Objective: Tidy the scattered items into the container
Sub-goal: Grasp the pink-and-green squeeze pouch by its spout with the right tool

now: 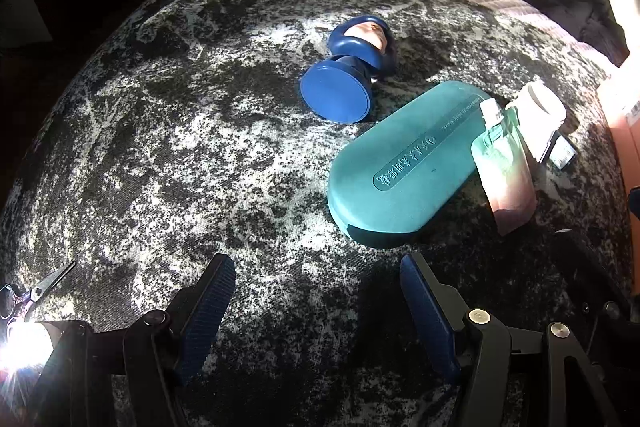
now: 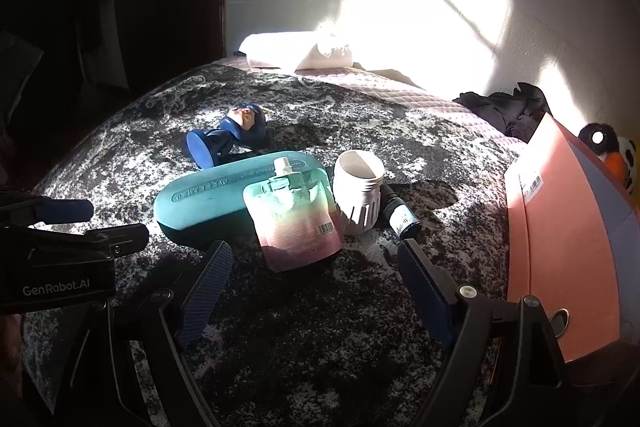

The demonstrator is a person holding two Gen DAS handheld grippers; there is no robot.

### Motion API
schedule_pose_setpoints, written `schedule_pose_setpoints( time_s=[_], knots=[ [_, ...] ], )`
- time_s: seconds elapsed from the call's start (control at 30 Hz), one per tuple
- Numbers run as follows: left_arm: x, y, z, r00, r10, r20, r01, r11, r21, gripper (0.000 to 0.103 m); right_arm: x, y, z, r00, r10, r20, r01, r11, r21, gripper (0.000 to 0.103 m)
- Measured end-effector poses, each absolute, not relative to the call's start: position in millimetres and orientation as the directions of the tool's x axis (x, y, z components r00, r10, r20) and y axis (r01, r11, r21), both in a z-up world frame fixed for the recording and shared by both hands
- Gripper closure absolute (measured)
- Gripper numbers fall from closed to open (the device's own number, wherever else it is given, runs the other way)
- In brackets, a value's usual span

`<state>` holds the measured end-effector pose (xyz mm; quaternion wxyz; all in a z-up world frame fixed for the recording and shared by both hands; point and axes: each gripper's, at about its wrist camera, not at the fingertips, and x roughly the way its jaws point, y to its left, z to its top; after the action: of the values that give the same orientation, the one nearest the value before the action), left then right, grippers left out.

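Both grippers are wide open and empty: right gripper (image 2: 316, 263) hovers just short of the pouch (image 2: 294, 223), which lies ahead between its jaws, leaning on the teal case (image 2: 204, 199), with the white jar (image 2: 357, 193) and dark bottle (image 2: 400, 215) ahead toward the right jaw. Likely first pick is the pouch: it looks floppy, so the right should pinch near the spout (image 2: 283, 166), lift clear of the case, then go to the pink box (image 2: 560, 247), outboard of the right jaw. Left gripper (image 1: 316, 291) has the case ahead of its right jaw and the blue figure (image 1: 348, 75) further ahead; it should stay clear.
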<state>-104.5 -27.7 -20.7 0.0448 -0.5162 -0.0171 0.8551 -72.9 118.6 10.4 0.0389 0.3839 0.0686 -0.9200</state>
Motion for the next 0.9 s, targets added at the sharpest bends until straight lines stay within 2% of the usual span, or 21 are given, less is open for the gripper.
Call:
schedule_pose_setpoints(
  time_s=[0.1,0.3,0.67,0.73,0.77,0.9],
  knots=[
    [-115,-24,-28,-0.463,0.09,-0.882,-0.072,-0.995,-0.064,0.033,-85,114,1,-0.689,-0.02,-0.724,0.126,-0.988,-0.092,0.02],
    [-135,-26,-36,-0.458,0.113,-0.882,-0.102,-0.992,-0.074,0.035,-107,115,-18,-0.663,-0.017,-0.749,0.115,-0.99,-0.079,0.02],
    [-150,-5,-38,-0.421,0.229,-0.878,-0.268,-0.956,-0.12,0.035,-134,105,-53,-0.626,0.004,-0.78,0.139,-0.983,-0.117,0.021],
    [-150,5,-38,-0.427,0.215,-0.878,-0.297,-0.951,-0.089,0.035,-137,109,-52,-0.632,0.009,-0.775,0.122,-0.986,-0.111,0.032],
    [-151,10,-39,-0.426,0.215,-0.879,-0.308,-0.948,-0.082,0.035,-138,111,-52,-0.632,0.002,-0.775,0.121,-0.988,-0.101,0.044],
    [-155,22,-42,-0.417,0.215,-0.883,-0.316,-0.945,-0.082,0.032,-138,116,-52,-0.63,-0.01,-0.776,0.125,-0.988,-0.089,0.048]
  ],
)
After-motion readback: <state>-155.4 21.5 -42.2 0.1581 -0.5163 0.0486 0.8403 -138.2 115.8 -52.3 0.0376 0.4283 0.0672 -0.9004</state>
